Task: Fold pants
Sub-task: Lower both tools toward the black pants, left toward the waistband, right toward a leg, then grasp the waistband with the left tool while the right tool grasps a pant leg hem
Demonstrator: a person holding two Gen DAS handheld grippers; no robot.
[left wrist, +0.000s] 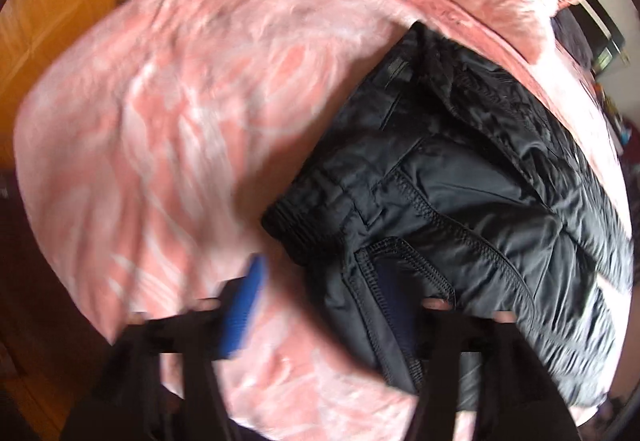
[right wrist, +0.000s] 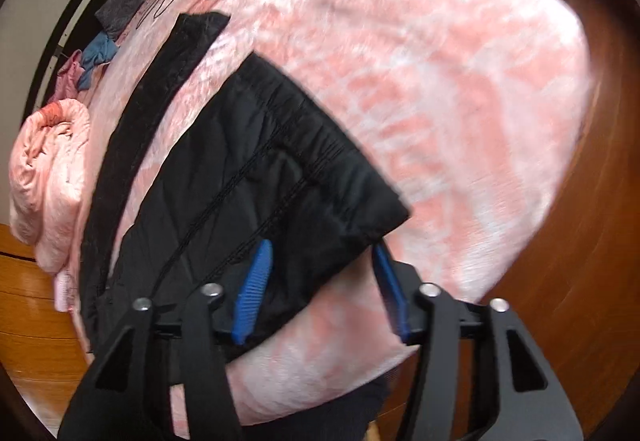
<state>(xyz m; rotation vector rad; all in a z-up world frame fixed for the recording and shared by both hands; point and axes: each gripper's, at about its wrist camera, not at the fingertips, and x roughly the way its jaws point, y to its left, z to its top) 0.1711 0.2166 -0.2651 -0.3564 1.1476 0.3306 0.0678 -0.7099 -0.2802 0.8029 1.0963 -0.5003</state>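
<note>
Black quilted pants (left wrist: 460,201) lie on a pink patterned blanket (left wrist: 160,121), waist end near me. My left gripper (left wrist: 320,301) is open: its left blue pad (left wrist: 246,305) is over the blanket, its right pad lies against a pants fold. In the right wrist view the pants (right wrist: 240,181) stretch away, one leg (right wrist: 160,81) running to the far left. My right gripper (right wrist: 324,289) is open around the waistband corner (right wrist: 380,217), the left pad (right wrist: 254,289) on top of the cloth and the right pad (right wrist: 390,293) beside it.
A rolled pink blanket (right wrist: 48,177) lies at the left of the bed, with small clothes (right wrist: 96,53) beyond it. A wooden floor (right wrist: 32,321) surrounds the bed. A dark object (left wrist: 592,33) sits at the far right edge.
</note>
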